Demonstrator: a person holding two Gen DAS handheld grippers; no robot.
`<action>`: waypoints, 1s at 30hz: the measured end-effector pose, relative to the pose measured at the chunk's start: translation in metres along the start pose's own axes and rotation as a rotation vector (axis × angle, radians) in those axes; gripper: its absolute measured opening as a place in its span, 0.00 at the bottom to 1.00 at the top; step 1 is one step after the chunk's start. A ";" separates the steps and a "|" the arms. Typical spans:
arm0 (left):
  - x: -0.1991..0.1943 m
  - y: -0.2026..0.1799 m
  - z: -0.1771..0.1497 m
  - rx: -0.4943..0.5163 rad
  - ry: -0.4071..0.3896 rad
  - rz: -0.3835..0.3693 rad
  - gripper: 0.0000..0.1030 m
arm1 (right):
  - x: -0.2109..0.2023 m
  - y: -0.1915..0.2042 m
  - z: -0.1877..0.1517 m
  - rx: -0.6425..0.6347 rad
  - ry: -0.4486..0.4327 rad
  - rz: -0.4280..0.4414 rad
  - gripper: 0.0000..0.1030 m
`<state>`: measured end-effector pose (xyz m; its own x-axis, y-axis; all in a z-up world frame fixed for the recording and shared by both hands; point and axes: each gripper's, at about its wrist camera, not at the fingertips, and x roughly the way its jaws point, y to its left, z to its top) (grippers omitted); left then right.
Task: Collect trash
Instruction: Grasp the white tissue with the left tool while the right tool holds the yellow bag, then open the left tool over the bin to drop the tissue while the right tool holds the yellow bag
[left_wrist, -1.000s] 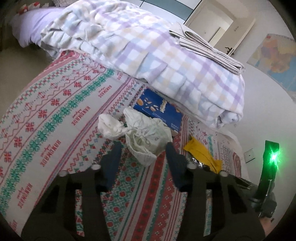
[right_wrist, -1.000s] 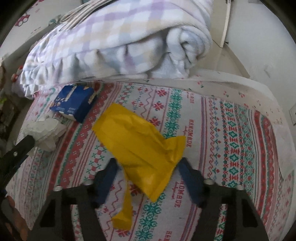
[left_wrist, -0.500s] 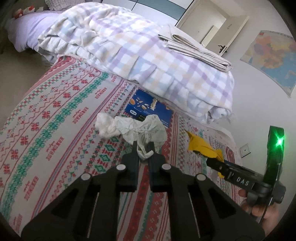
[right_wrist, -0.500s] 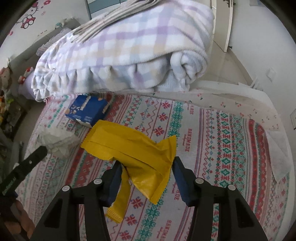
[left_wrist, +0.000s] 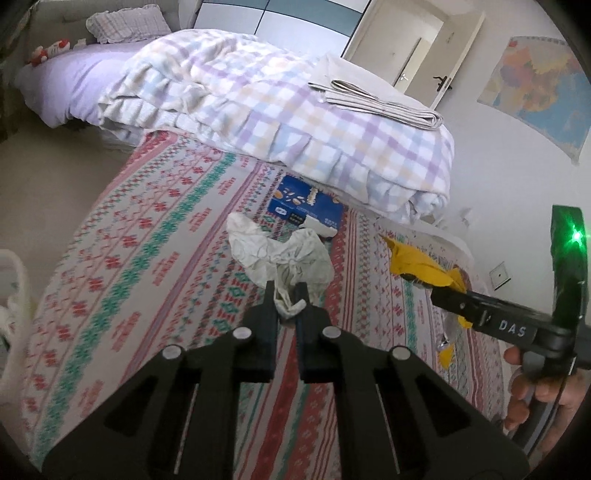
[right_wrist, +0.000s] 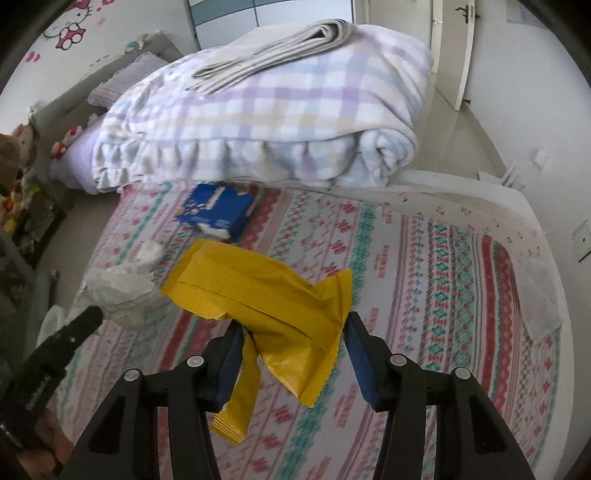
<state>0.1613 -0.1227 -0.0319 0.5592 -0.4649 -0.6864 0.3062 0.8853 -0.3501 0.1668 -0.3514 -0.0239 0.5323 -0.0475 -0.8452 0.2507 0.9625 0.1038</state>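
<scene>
plaid blanket, folded newspaper, wall map

The white crumpled bag is hiding the near corner of the blue box, whose print is staying too small to read. In the right wrist view the yellow wrapper is covering the bedspread under it, and that view's patterns are blurring. A white object is being cut off by the left edge, so what it is cannot be told.

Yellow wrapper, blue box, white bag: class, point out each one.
yellow wrapper (right_wrist: 266, 291), right wrist view, on its creased middle.
blue box (left_wrist: 304, 206), left wrist view, on its printed top.
white bag (left_wrist: 288, 258), left wrist view, on its crumpled body.
</scene>
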 end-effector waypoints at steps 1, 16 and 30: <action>-0.004 0.002 -0.001 -0.001 0.003 0.007 0.09 | -0.003 0.003 -0.001 -0.002 0.000 0.007 0.52; -0.068 0.058 -0.008 0.045 0.029 0.172 0.09 | -0.024 0.077 -0.020 -0.135 0.010 0.082 0.52; -0.120 0.144 -0.013 -0.039 0.027 0.309 0.09 | -0.028 0.170 -0.030 -0.258 0.014 0.173 0.52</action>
<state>0.1282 0.0607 -0.0088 0.6006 -0.1739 -0.7804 0.0947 0.9847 -0.1465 0.1704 -0.1780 0.0013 0.5377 0.1248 -0.8338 -0.0573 0.9921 0.1116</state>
